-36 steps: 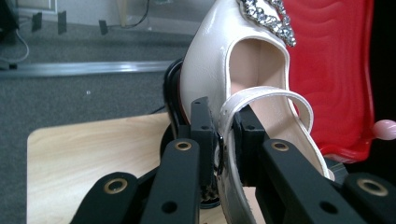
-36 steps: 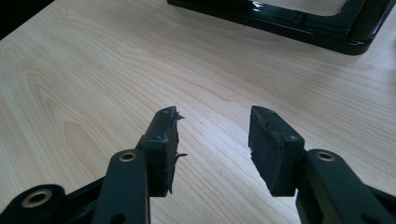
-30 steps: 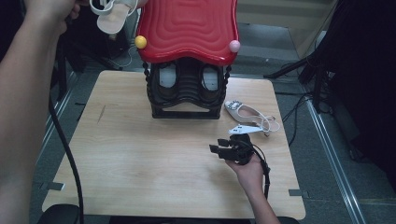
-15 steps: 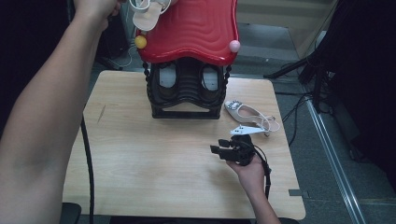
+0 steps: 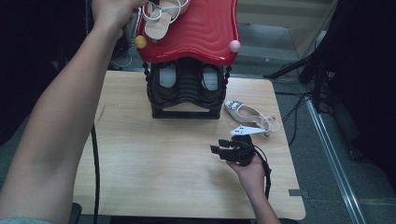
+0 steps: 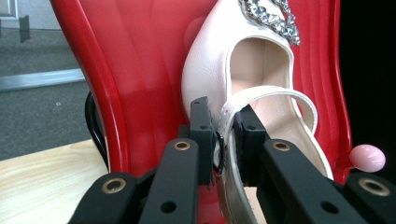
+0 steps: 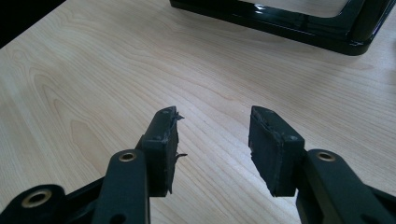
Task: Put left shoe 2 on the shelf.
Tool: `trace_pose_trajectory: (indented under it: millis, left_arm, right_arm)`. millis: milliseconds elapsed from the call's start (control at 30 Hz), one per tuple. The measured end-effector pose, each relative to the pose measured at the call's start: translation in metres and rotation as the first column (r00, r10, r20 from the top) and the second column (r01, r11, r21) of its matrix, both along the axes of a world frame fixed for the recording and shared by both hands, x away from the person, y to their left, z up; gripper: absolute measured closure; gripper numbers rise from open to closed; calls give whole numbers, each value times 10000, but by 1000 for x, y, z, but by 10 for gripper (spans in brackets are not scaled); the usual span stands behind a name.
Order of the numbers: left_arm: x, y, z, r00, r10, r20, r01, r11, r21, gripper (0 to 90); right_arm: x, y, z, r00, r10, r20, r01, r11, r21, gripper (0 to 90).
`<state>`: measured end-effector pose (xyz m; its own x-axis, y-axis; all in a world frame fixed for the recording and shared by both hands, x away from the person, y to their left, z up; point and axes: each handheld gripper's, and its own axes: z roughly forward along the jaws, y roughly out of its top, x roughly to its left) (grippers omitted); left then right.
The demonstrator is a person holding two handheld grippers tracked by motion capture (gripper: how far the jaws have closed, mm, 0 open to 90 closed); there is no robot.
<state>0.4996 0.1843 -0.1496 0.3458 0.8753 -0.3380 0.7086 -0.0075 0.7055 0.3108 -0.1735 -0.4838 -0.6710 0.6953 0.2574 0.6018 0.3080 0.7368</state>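
Note:
A cream heeled shoe (image 5: 161, 21) with a jewelled toe lies on the red wavy top (image 5: 201, 28) of a black shoe rack (image 5: 187, 91). In the left gripper view my left gripper (image 6: 226, 140) is shut on the rim and strap of this cream shoe (image 6: 247, 70), over the red top (image 6: 140, 70). A second cream shoe (image 5: 250, 116) lies on the wooden table (image 5: 140, 154) to the right of the rack. My right gripper (image 5: 223, 147) rests low over the table near that shoe, open, with nothing between its fingers (image 7: 163, 140).
The rack holds dark shoes (image 5: 167, 77) inside and has a yellow knob (image 5: 140, 42) and a pink knob (image 5: 234, 45) at its top's corners. The rack's black base (image 7: 299, 32) stands ahead of the right gripper. Cables (image 5: 299, 112) trail off the table's right side.
My left hand has carried the cream shoe rightward and set it down over the rack's red top. The right gripper has stayed in place.

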Motion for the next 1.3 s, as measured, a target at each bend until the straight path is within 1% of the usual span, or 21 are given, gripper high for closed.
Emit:
trace_pose_trajectory:
  millis: [133,200,333,367,467,633,667,700,733,833,900,967,1100,1300]
  left_arm:
    - [-1,-1,-4,9999,-21,-132,20,10000,-79,813]
    - [-2,-2,-7,9998,-107,-195,105,9999,-67,810]
    - [-5,-5,-11,9997,-183,-138,184,9998,69,805]
    - [-6,-5,-11,9996,-211,-172,212,9998,20,802]
    - [-9,-7,-14,9991,-367,-200,370,9992,123,793]
    - [-12,-9,-15,9984,-519,-242,527,9980,352,739]
    - [-12,-10,-15,9981,-564,-244,573,9977,351,719]
    - [-13,-10,-14,9975,-688,-177,696,9964,488,683]
    - [-14,-10,-13,9968,-779,-153,787,9951,603,676]
    - [-15,-7,-9,9969,-768,-151,775,9957,517,626]
    - [-17,-4,-6,9971,-751,-79,755,9953,603,610]
    - [-19,-2,-3,9967,-811,-53,813,9951,569,575]
    - [-25,6,3,9958,-913,1,912,9948,458,543]
    - [-34,19,10,9953,-943,205,933,9945,467,526]
  right_arm:
    - [0,1,0,10000,-17,-39,17,10000,-14,537]
    - [0,1,0,10000,5,-32,-5,10000,-24,538]
    - [0,2,0,10000,6,-30,-6,10000,-22,537]
    - [0,2,0,10000,3,-17,-3,10000,-35,537]
    - [0,1,0,10000,-24,-18,24,10000,-17,538]
    - [0,1,0,10000,-32,3,32,10000,-40,538]
    - [0,1,0,10000,-38,0,38,10000,-51,537]
    - [0,1,0,10000,-46,5,46,10000,-54,538]
    - [0,0,0,10000,-40,23,40,10000,-44,537]
    - [0,0,0,10000,-67,23,67,10000,-15,538]
    - [0,-1,0,10000,-94,6,94,10000,-23,537]
    - [1,-1,0,10000,-80,40,80,10000,-18,537]
    - [1,-1,1,9999,-105,28,105,9999,-33,538]
    - [1,-2,1,9999,-145,11,145,9999,-35,538]
